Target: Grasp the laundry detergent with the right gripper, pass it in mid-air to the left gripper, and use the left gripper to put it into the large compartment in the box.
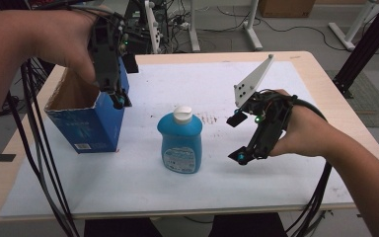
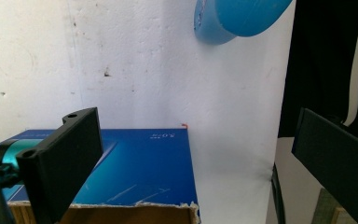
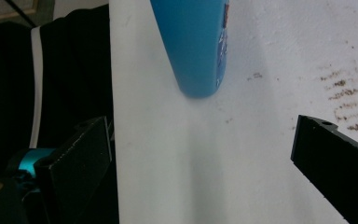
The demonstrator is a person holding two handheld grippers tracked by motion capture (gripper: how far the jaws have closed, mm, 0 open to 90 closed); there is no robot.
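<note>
**Inspector:** Position of the blue bottle (image 1: pixel 180 143)?

**Assistant:** Upright, white cap on, near the middle of the white sheet (image 1: pixel 187 185) that covers the table (image 1: pixel 321 84). It stands between the two tongs and touches neither.

**Inspector:** Right gripper (image 1: pixel 236 138)?

**Assistant:** Held near the bottle's right side, clear of it, jaws spread wide and holding nothing. In the right gripper view the bottle (image 3: pixel 193 46) lies ahead of the open jaws, with bare sheet in the gap.

**Inspector:** Left gripper (image 1: pixel 117 98)?

**Assistant:** Raised over the near right corner of the blue carton (image 1: pixel 91 123), pointing down. Jaws spread, nothing held. In the left gripper view the carton's blue side (image 2: pixel 144 163) and torn top edge sit between them, the bottle's base (image 2: pixel 214 28) farther off.

**Inspector:** Contents of the carton?

**Assistant:** Top open, brown inner walls visible. The hand and gripper hide part of the opening; I cannot tell whether anything is inside.

**Inspector:** Surroundings, obstructions?

**Assistant:** Brown stains (image 1: pixel 209 118) on the sheet just beside the bottle. Cables (image 1: pixel 44 163) hang down the left. Nothing stands between the bottle and either gripper.
</note>
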